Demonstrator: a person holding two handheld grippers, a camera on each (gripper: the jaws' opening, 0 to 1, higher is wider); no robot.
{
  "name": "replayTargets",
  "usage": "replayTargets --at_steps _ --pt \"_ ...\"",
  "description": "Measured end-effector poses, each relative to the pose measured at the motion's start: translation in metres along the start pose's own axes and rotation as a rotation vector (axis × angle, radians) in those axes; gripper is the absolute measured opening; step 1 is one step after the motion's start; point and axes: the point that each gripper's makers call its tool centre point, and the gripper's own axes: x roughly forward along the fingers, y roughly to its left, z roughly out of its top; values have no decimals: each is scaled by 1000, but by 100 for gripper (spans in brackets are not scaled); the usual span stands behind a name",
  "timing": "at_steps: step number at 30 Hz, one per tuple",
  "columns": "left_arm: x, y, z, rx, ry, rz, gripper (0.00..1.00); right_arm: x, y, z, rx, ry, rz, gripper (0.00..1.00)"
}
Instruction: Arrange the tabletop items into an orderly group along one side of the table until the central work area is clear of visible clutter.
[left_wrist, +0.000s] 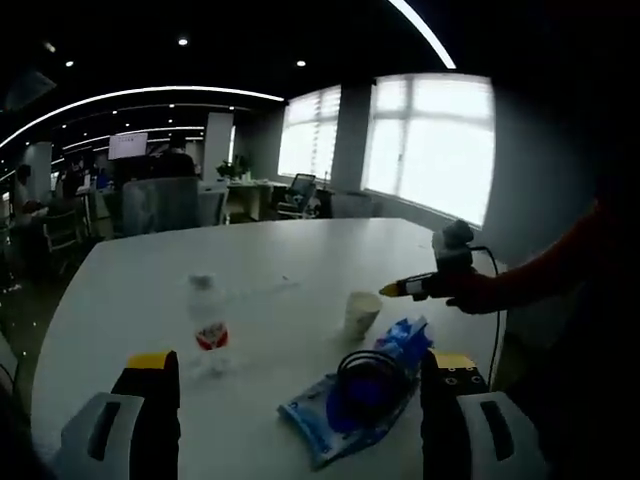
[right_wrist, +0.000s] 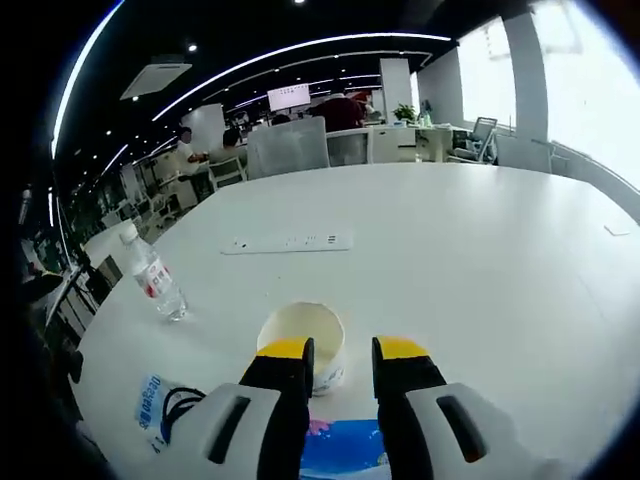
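A white table (left_wrist: 300, 250) carries a clear water bottle (left_wrist: 208, 325) with a red label, a white paper cup (left_wrist: 361, 312), a blue packet (left_wrist: 318, 420) with a coiled black cable (left_wrist: 370, 375) on it, and a crumpled blue wrapper (left_wrist: 408, 338). My left gripper (left_wrist: 300, 385) is wide open near the table's front edge, with the packet between its jaws but untouched. My right gripper (left_wrist: 388, 290) reaches in from the right beside the cup. In its own view the right gripper (right_wrist: 342, 350) shows a narrow gap, with the cup (right_wrist: 300, 335) just before its left jaw.
A white power strip (right_wrist: 287, 242) lies mid-table beyond the cup. The bottle (right_wrist: 155, 275) stands at the left edge; the packet (right_wrist: 160, 400) lies near the front. Office chairs (right_wrist: 288, 145), desks and seated people lie beyond the far edge. Windows (left_wrist: 430, 140) line the right.
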Motion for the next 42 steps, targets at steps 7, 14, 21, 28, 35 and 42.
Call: replayTargets --at_steps 7,14,21,28,35,42 --pt "-2 3 -4 22 13 9 99 -1 3 4 -50 3 22 20" --pt "-5 4 -9 32 26 11 98 1 -4 5 -38 -1 25 22" --pt "-12 2 1 12 -10 3 98 5 -1 11 -37 -18 48 21" --pt "-19 5 -2 24 -2 10 97 17 3 8 -67 17 66 19" --pt "-22 7 -6 35 6 7 96 22 7 7 -89 33 67 17" --pt "-21 3 -6 39 1 -10 96 32 6 6 -139 53 57 10"
